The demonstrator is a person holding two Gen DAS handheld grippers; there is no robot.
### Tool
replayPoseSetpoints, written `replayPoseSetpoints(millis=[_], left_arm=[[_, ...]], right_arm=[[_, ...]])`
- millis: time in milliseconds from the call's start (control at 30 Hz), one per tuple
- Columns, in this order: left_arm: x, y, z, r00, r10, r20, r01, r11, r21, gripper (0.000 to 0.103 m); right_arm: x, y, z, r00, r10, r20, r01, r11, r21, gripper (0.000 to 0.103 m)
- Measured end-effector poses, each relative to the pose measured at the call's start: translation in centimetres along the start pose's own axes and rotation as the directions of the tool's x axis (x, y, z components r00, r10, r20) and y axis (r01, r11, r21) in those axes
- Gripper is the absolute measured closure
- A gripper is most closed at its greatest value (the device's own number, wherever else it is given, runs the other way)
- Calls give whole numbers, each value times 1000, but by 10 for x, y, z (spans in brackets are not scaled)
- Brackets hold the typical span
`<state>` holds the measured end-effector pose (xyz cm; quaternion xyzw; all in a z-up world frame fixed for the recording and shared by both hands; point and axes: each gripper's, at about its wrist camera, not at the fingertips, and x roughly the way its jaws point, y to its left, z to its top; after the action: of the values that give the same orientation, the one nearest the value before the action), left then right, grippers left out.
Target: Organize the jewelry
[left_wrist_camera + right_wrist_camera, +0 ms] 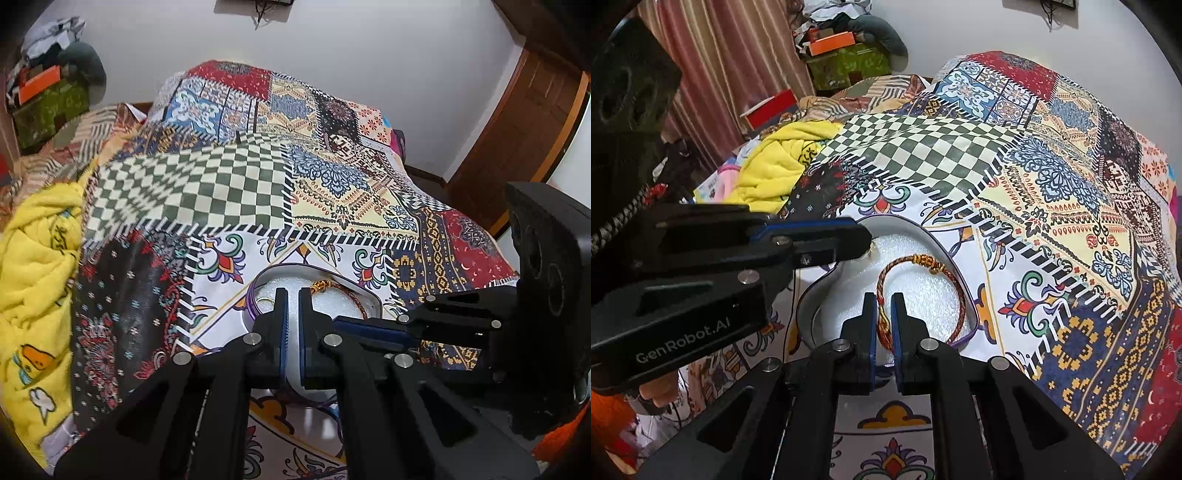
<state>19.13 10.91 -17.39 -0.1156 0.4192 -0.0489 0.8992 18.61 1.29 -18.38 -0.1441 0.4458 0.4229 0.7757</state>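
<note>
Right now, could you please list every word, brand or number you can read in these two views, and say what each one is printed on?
"GenRobot.AI": white lettering on the black body of the left gripper, seen in the right wrist view.
Black markings on the yellow blanket: too blurred to read in either view.
Orange box on the far pile: no legible print.
Nothing else readable; the bracelet and its box carry no text.
</note>
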Motion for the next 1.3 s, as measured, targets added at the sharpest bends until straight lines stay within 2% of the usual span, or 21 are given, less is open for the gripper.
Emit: replayPoseSetpoints(millis=[133,267,467,700,800,1100,1300], left_arm=[[-13,-8,-1,999,38,25,-39,998,42,96],[-34,-13,-3,996,71,62,-75,995,64,90],[-67,-18,-2,986,114,124,-123,990,68,73],[-95,-33,-10,979,118,168,-133,988,77,61],[-101,-41,-16,978,113,174,-129,988,83,59],[-96,-65,-34,985,101,137,-116,988,101,57],[-75,-83,-43,994,71,83,-80,990,115,57]], right_arm=[[-8,0,-1,1000,-17,17,17,1000,6,75],[-27,-1,-2,998,-45,51,44,999,24,74],[-60,-6,-7,989,-103,106,97,993,67,74],[-103,-13,-21,971,-170,166,151,981,121,73],[-116,-16,-29,963,-200,182,174,974,146,64],[-138,-38,-66,949,-260,176,217,948,234,64],[-141,-57,-92,952,-269,144,219,932,289,64]])
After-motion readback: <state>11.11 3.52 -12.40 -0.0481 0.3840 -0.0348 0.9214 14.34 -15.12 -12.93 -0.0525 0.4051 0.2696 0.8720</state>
